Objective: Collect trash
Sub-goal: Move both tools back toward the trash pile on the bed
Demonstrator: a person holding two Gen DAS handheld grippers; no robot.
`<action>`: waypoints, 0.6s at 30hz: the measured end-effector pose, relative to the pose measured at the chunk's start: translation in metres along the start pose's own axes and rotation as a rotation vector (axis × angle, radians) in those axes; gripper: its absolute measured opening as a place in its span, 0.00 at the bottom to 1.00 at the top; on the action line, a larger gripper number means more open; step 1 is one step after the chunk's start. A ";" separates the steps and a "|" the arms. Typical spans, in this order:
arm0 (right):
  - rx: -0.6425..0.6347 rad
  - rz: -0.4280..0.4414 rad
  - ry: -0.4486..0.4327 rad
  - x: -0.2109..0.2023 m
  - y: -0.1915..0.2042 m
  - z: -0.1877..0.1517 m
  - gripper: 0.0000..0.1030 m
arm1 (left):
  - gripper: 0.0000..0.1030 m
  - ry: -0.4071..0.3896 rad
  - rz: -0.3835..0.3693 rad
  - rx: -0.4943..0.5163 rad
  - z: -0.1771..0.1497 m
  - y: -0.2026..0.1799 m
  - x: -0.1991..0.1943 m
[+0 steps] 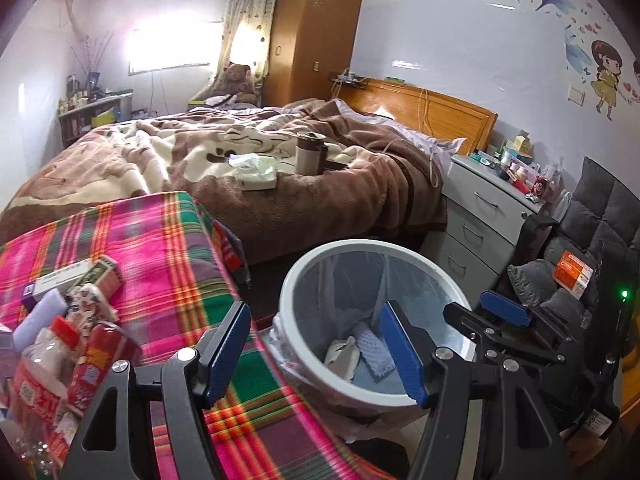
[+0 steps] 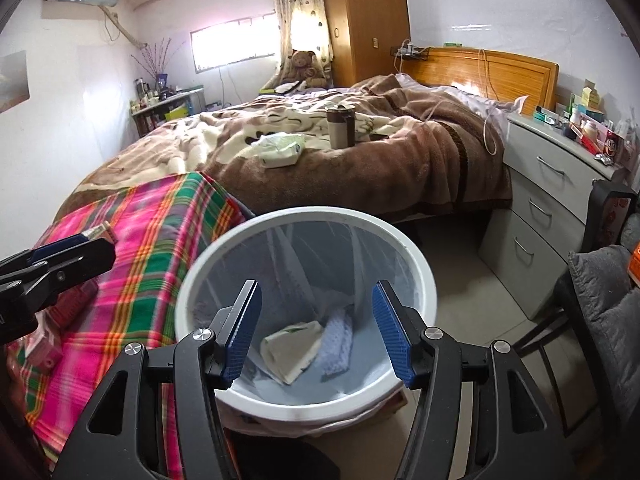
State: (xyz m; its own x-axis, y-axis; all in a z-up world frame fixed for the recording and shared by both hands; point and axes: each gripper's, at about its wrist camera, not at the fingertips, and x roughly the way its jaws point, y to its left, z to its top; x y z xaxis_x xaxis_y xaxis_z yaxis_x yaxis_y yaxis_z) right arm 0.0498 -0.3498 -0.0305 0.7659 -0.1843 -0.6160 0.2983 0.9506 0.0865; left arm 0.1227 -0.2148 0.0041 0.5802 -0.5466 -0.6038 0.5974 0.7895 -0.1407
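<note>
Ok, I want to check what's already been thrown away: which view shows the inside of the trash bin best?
The right wrist view: the trash bin sits centred under the open right gripper, with the crumpled wrapper and pale cloth visible. The left wrist view shows it off-centre, with a blue finger hiding part of the contents.

left gripper [image 1: 316, 354] jaws spread wide, nothing between the blue pads, right gripper [image 2: 316, 334] same deal, wide apart and empty, both pointing forward and a bit down, right one sitting just right of the left
</note>
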 end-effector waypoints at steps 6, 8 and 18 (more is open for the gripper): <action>-0.022 0.053 -0.023 -0.006 0.023 0.002 0.58 | 0.66 -0.049 0.062 -0.024 -0.013 0.026 -0.035; -0.032 0.074 -0.036 -0.008 0.033 0.002 0.59 | 0.67 -0.057 0.090 -0.040 -0.019 0.036 -0.044; -0.043 0.164 -0.049 -0.001 0.073 0.005 0.64 | 0.69 -0.060 0.234 -0.130 -0.056 0.099 -0.082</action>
State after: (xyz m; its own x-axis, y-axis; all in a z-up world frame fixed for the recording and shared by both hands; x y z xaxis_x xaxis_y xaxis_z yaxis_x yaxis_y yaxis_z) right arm 0.0732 -0.2817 -0.0196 0.8294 -0.0364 -0.5575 0.1428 0.9785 0.1485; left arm 0.1026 -0.0760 -0.0042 0.7284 -0.3577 -0.5844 0.3696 0.9233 -0.1044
